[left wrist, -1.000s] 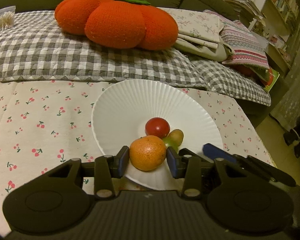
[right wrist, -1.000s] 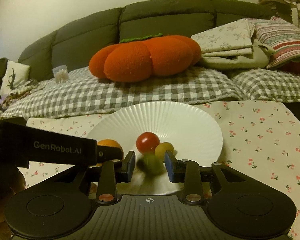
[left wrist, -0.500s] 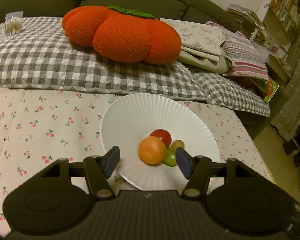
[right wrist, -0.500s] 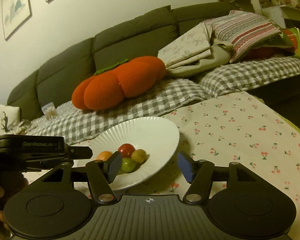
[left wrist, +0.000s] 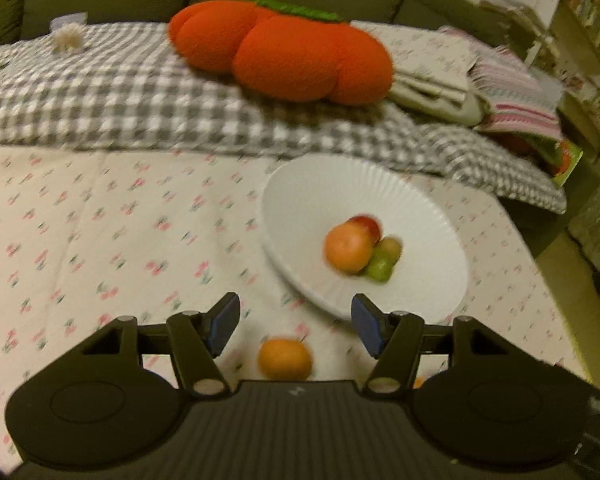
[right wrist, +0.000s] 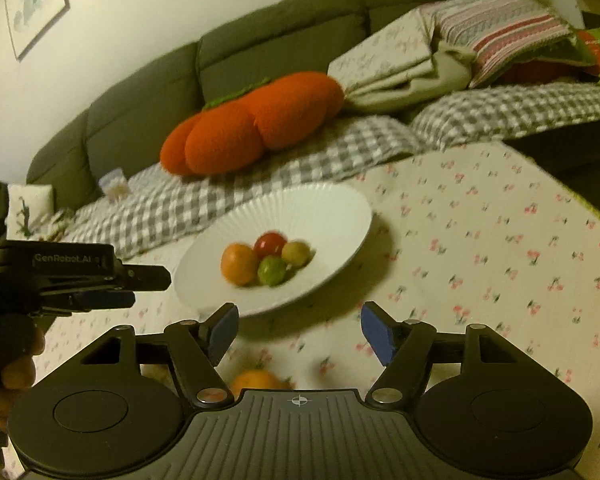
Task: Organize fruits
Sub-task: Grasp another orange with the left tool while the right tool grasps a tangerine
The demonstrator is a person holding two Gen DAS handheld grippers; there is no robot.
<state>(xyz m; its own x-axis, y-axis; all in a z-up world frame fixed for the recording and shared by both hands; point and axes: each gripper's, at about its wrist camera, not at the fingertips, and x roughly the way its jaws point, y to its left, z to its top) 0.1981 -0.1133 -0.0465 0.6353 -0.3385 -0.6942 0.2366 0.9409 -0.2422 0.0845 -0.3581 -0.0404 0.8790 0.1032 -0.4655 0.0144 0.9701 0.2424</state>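
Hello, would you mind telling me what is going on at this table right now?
A person holding two sets of tongs is sorting fruit into a white plate on a cherry-print tablecloth. Four pieces already sit together in it: an orange, a red fruit, a green fruit and a yellowish one. The left tongs and right tongs are both open and hold nothing. Another orange lies on the cloth in front of the plate, not yet picked up.

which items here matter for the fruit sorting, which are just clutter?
Job: plate, orange, red fruit, green fruit, yellow fruit, loose orange, left gripper, right gripper.
Clutter: pumpkin cushion, checked blanket, folded linens, sofa.
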